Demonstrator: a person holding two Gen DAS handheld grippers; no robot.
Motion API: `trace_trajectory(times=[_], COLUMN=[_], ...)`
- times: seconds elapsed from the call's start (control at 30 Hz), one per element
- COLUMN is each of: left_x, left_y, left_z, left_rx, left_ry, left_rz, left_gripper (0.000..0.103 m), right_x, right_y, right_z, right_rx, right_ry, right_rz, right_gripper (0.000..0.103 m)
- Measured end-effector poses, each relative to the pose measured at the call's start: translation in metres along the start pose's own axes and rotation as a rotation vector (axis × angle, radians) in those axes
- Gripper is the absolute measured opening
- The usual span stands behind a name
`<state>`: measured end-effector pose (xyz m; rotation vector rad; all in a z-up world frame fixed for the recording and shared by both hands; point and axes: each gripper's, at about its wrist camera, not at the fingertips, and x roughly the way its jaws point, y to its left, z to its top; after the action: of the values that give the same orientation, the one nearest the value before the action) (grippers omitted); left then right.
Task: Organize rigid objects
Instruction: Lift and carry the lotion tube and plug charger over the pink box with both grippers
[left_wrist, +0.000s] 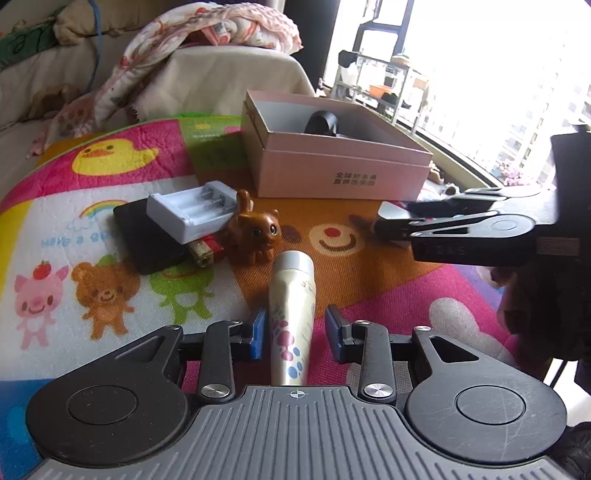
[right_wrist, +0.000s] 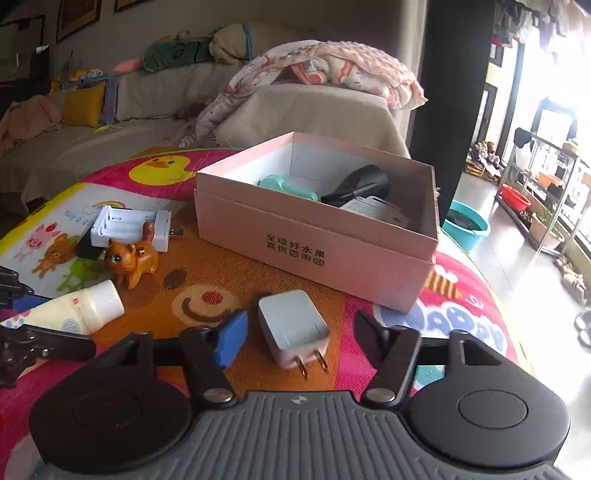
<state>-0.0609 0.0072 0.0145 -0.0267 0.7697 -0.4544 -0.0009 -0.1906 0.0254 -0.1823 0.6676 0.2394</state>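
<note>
Charger (right_wrist: 293, 328) sits on the bench right between the right claw's (right_wrist: 299, 336) released jaws, prongs facing the camera, box (right_wrist: 314, 240) just beyond, while the left claw (left_wrist: 295, 334) loosely straddles the tube (left_wrist: 291, 317) lengthwise, not clenched.

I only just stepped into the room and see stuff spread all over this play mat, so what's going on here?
A person is tidying small hard items into the pink box, using a handheld gripper in each hand. The left gripper has the cream tube between its fingers, though the pads do not clearly press on it. The right gripper straddles the white plug adapter on the mat, not yet gripping it. The toy cat and battery charger are still outside the box.
</note>
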Motion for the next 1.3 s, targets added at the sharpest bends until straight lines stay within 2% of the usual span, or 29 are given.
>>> trace_trajectory(times=[0.03, 0.1, 0.2, 0.3, 0.33, 0.47, 0.6, 0.63, 0.67, 0.73, 0.8, 0.83, 0.97, 1.13, 1.2, 1.23, 1.3], left_x=[0.000, 0.001, 0.003, 0.004, 0.004, 0.003, 0.004, 0.004, 0.004, 0.004, 0.003, 0.002, -0.001, 0.002, 0.004, 0.004, 0.003], left_y=[0.003, 0.012, 0.023, 0.021, 0.019, 0.007, -0.006, -0.008, -0.011, -0.012, -0.010, -0.007, 0.001, 0.001, 0.001, -0.001, -0.005], left_z=[0.000, -0.001, -0.002, -0.001, -0.001, 0.000, -0.006, -0.007, -0.008, -0.010, -0.010, -0.008, -0.001, 0.003, 0.005, 0.006, 0.006], left_rx=[-0.019, -0.066, -0.148, -0.138, -0.128, -0.033, 0.070, 0.085, 0.095, 0.101, 0.092, 0.083, 0.048, 0.048, 0.045, 0.052, 0.085], left_ry=[-0.009, -0.030, -0.050, -0.048, -0.044, -0.023, -0.038, -0.042, -0.047, -0.058, -0.060, -0.053, -0.038, 0.001, 0.001, -0.002, -0.008], left_rz=[-0.013, -0.044, -0.080, -0.077, -0.072, -0.051, -0.001, 0.011, 0.021, 0.026, 0.015, 0.004, 0.001, 0.013, 0.026, 0.029, 0.023], left_gripper=[0.036, 0.036, 0.034, 0.035, 0.035, 0.035, 0.035, 0.035, 0.035, 0.036, 0.037, 0.037, 0.036, 0.036, 0.036, 0.034, 0.031], right_x=[0.006, 0.010, -0.003, -0.015, -0.019, -0.030, -0.025, -0.024, -0.023, -0.027, -0.029, -0.028, -0.012, 0.006, 0.004, 0.002, -0.003], right_y=[0.000, 0.003, 0.013, 0.018, 0.018, 0.006, -0.007, -0.011, -0.016, -0.024, -0.022, -0.019, 0.001, 0.006, 0.005, 0.005, 0.007], right_z=[0.002, 0.003, -0.002, -0.012, -0.016, -0.025, -0.028, -0.028, -0.026, -0.021, -0.016, -0.014, -0.006, -0.001, -0.001, -0.002, -0.004], right_rx=[-0.004, -0.004, -0.078, -0.153, -0.169, -0.206, -0.261, -0.248, -0.209, -0.094, -0.019, -0.005, -0.011, 0.010, 0.011, 0.001, -0.031], right_ry=[0.022, 0.043, 0.019, 0.029, 0.036, 0.037, 0.026, 0.029, 0.038, 0.057, 0.046, 0.039, 0.030, 0.067, 0.064, 0.060, 0.057], right_rz=[0.009, 0.032, 0.107, 0.134, 0.127, 0.041, -0.207, -0.235, -0.222, -0.113, -0.009, 0.011, 0.010, -0.014, -0.014, -0.020, -0.025], right_gripper=[0.037, 0.033, 0.033, 0.034, 0.039, 0.052, 0.057, 0.058, 0.060, 0.073, 0.076, 0.077, 0.077, 0.077, 0.074, 0.062, 0.054])
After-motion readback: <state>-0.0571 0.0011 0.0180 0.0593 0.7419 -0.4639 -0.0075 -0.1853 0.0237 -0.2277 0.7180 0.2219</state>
